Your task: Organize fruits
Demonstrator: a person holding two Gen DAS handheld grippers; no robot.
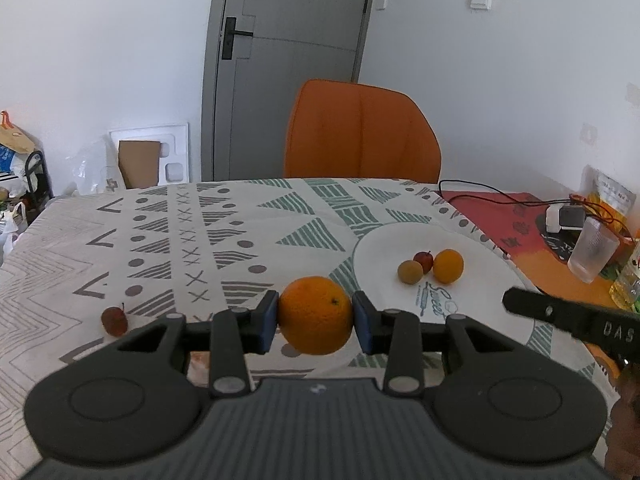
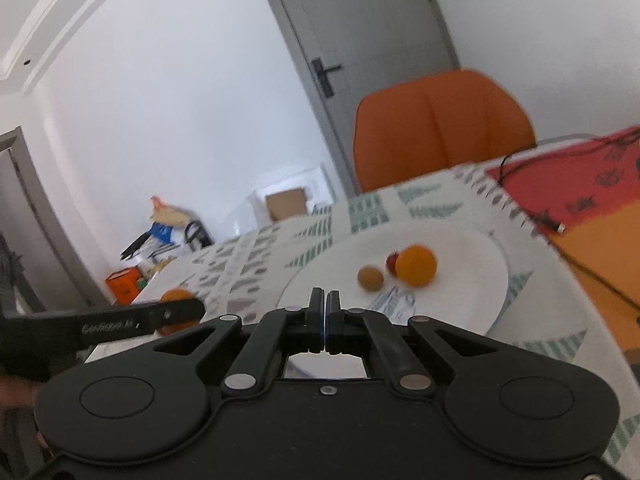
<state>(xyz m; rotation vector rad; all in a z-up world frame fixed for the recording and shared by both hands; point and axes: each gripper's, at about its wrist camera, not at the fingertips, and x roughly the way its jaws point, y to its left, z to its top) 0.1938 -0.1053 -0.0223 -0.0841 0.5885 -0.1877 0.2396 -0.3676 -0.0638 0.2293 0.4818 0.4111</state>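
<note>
My left gripper (image 1: pixel 316 316) is shut on a large orange (image 1: pixel 316 314), held just above the patterned cloth near the left rim of the white plate (image 1: pixel 476 248). On the plate lie a smaller orange (image 1: pixel 448 266), a small red fruit (image 1: pixel 423 259) and a brownish round fruit (image 1: pixel 410 272). Another small red fruit (image 1: pixel 115 321) lies on the cloth to the left. My right gripper (image 2: pixel 325 312) is shut and holds nothing, close to the plate's (image 2: pixel 472 248) near rim. In the right wrist view the held orange (image 2: pixel 176 298) shows behind the left gripper's finger (image 2: pixel 176 312).
A clear plastic cup (image 1: pixel 592 250), a small white device (image 1: pixel 564 218) with cables and a bottle (image 1: pixel 628 280) stand at the table's right side on a red-orange mat (image 1: pixel 504 216). An orange chair (image 1: pixel 360 132) is behind the table. Bags clutter the floor at left.
</note>
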